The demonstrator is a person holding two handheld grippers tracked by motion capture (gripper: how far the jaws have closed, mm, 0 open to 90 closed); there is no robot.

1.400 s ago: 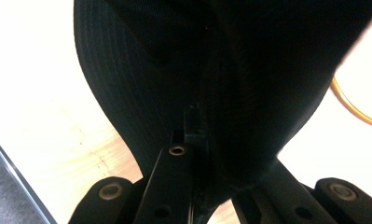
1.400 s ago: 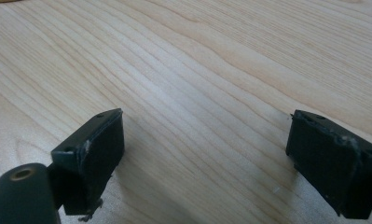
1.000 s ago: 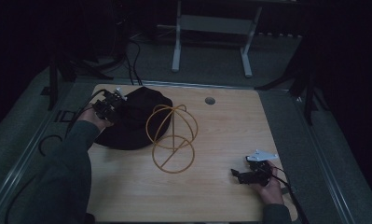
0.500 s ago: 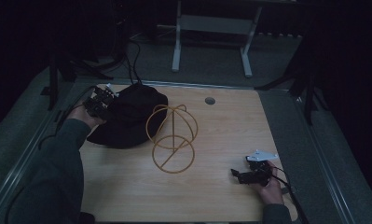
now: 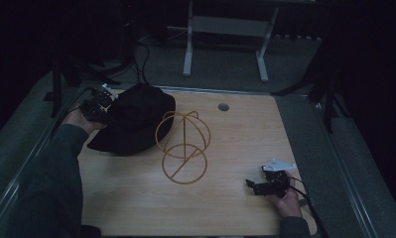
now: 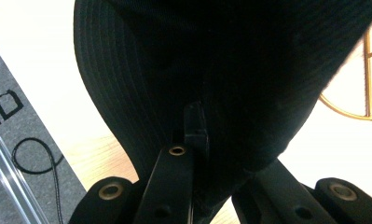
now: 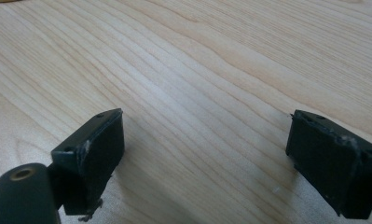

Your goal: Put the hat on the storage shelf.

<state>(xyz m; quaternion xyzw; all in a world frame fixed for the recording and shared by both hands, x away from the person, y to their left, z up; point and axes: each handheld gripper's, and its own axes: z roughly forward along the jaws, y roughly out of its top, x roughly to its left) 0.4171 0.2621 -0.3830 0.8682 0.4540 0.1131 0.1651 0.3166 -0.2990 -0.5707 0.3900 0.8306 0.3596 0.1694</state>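
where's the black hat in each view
High view: hat at upper left of the table, beside the left gripper.
Left gripper view: hat across the top and middle, pinched between the fingers.
Right gripper view: not in it.
Shared landmark: gold wire stand.

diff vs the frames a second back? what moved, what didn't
The left gripper, shut on the black hat's brim, has drawn back toward the table's far-left corner, dragging the hat a little away from the gold wire stand. The grip is unchanged. The stand and the open right gripper stayed where they were.
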